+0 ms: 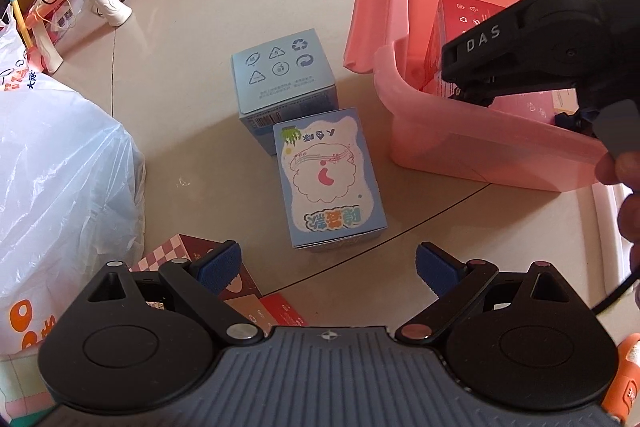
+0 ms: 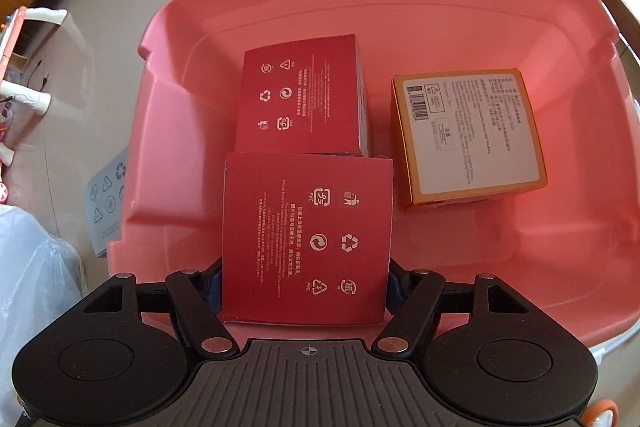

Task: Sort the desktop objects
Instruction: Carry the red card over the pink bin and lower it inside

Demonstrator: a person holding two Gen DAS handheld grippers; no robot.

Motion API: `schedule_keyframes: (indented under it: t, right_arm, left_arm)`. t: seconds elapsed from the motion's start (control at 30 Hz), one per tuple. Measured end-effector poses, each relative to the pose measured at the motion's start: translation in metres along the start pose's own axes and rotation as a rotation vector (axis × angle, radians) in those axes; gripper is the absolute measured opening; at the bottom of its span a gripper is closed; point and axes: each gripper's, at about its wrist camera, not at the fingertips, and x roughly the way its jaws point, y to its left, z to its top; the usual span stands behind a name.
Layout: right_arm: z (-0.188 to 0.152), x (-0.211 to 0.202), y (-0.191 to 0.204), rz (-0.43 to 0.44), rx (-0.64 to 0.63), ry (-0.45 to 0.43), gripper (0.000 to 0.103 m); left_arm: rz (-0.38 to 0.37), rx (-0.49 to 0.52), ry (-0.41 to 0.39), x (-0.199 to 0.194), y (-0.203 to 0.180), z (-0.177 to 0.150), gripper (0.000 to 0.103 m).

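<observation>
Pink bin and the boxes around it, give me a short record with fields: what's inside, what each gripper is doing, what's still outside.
container: pink bin, open on the pale floor
inside bin: one red box and one orange-edged box resting on the bottom
right gripper: shut on a second red box, held inside the bin
left gripper: open, empty, above the floor
still outside: two blue boxes touching end to end, left of the bin
near left gripper: checkered box, partly hidden
also there: white plastic bag
</observation>
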Motion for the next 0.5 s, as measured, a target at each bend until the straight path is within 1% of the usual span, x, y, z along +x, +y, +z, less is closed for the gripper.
schedule_keyframes:
  t: [0.27,0.5]
  right_arm:
    - [0.001,0.015,-0.001,-0.02,0.003,0.026,0.067]
    - [-0.001,0.013,0.005,-0.006,-0.023,0.014,0.071]
  left_arm:
    - [0.007,0.014,0.007,-0.001,0.0,-0.004,0.096]
    - [0.013,0.021,0.014,-0.002,0.001,-0.007,0.096]
